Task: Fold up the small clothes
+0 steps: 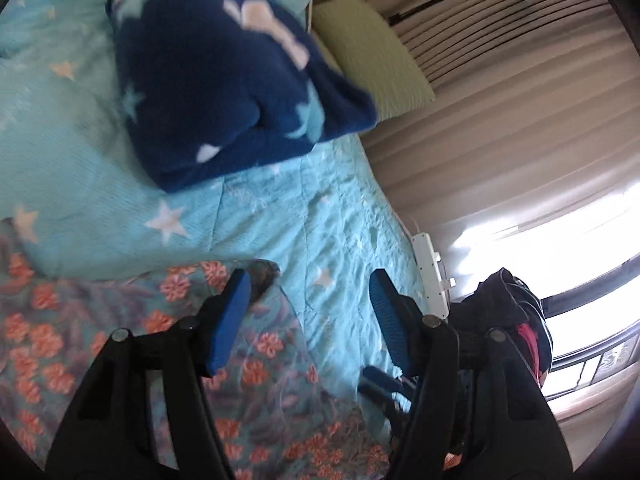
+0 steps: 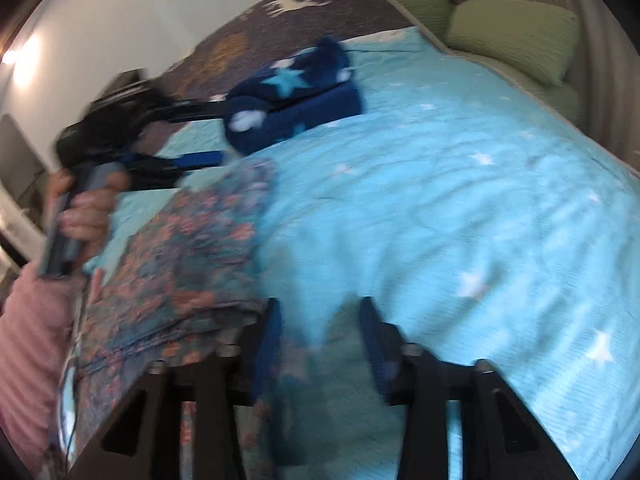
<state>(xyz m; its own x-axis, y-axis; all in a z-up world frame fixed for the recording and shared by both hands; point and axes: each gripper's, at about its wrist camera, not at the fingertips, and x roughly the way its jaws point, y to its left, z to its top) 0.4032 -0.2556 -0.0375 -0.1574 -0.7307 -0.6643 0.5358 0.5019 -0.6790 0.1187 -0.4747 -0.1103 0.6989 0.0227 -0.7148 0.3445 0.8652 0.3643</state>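
A floral garment [image 1: 120, 340], teal with orange flowers, lies on the light blue star bedspread [image 1: 320, 208]. My left gripper [image 1: 310, 284] is open just above it, its left finger over the garment's far corner, nothing between the fingers. In the right wrist view the same garment [image 2: 180, 248] lies folded at the left, and my right gripper [image 2: 318, 320] is open at its near right edge, over the bedspread [image 2: 460, 184]. The left gripper [image 2: 208, 136] shows there too, open, held by a hand in a pink sleeve.
A folded dark blue star blanket [image 1: 224, 80] lies farther up the bed, also in the right wrist view [image 2: 296, 100]. Green pillows [image 1: 368, 60] lie by the beige curtain [image 1: 520, 140]. A white power strip [image 1: 432, 276] lies at the bed's right edge.
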